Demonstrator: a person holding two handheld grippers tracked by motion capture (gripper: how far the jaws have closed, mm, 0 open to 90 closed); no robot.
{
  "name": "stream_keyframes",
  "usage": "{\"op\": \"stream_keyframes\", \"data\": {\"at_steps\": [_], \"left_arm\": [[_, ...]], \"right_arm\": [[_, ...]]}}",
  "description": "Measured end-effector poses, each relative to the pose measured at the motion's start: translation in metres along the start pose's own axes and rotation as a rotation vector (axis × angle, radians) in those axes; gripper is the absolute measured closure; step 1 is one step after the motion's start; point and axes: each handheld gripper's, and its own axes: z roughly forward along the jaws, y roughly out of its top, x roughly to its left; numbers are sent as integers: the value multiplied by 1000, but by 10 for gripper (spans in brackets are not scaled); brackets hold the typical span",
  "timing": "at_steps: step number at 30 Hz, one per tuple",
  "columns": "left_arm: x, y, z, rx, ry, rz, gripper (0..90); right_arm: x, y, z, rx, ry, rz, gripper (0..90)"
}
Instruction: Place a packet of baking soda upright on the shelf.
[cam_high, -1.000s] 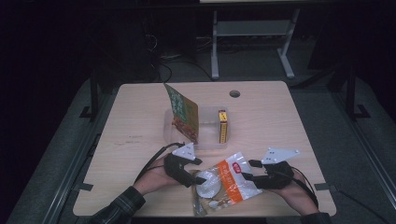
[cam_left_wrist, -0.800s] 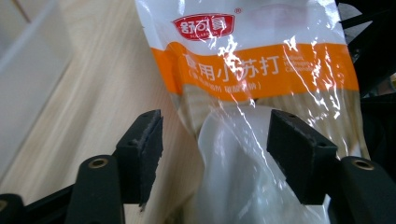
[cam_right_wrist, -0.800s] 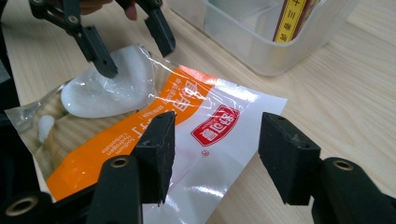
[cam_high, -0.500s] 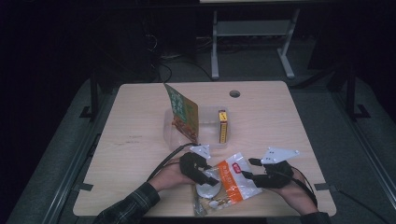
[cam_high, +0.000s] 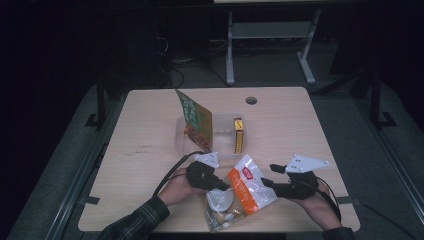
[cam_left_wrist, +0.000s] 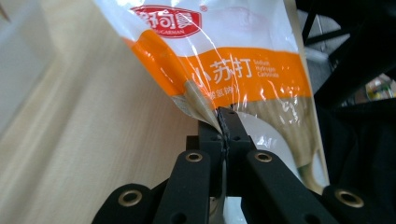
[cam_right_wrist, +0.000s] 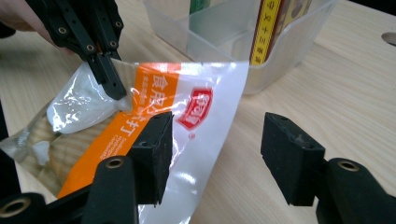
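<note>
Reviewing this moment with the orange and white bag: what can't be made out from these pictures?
- Contents of the bag: glare and folds hide them in the high view.
- Bag's lower end: cut off by the left gripper's own jaws in the left gripper view.
- Labels in the clear bin: cut off by the top edge of the right gripper view.

1. Table (cam_high: 150, 130): light wood-grain top, rounded corners, a round cable hole (cam_high: 251, 100) near its far edge.
2. Floor (cam_high: 65, 165): grey, dimly lit around the table.
3. Background: a pale metal frame (cam_high: 270, 35) stands beyond the table; dark cables (cam_high: 175, 75) lie left of it.
4. Surroundings dark; light falls mainly on the table.
</note>
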Motion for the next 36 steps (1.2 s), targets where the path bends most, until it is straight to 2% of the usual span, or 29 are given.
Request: {"op": "stream_keyframes", "data": {"at_steps": [5, 8, 14, 21, 26, 31, 34, 36], "left_arm": [[-8, 1, -18, -59, 38, 15, 898], [-10, 2, -31, -120, 80, 7, 899], [-8, 3, -56, -201, 138, 13, 900], [-9, 6, -72, -250, 193, 16, 900], [-10, 7, -78, -293, 199, 7, 900], [-10, 8, -82, -320, 210, 0, 900], [-9, 7, -85, -339, 210, -7, 900], [-9, 7, -87, -342, 213, -12, 900]], "right_arm": [[0, 1, -3, -30, 13, 11, 415], [0, 2, -3, -44, 38, 22, 396], [2, 4, 0, -62, 81, 31, 353], [5, 7, 10, -65, 130, 27, 335], [7, 15, 23, -87, 169, 39, 337], [6, 27, 38, -163, 235, 95, 369], [8, 32, 45, -197, 258, 126, 431], [10, 33, 50, -200, 270, 127, 530]]}}
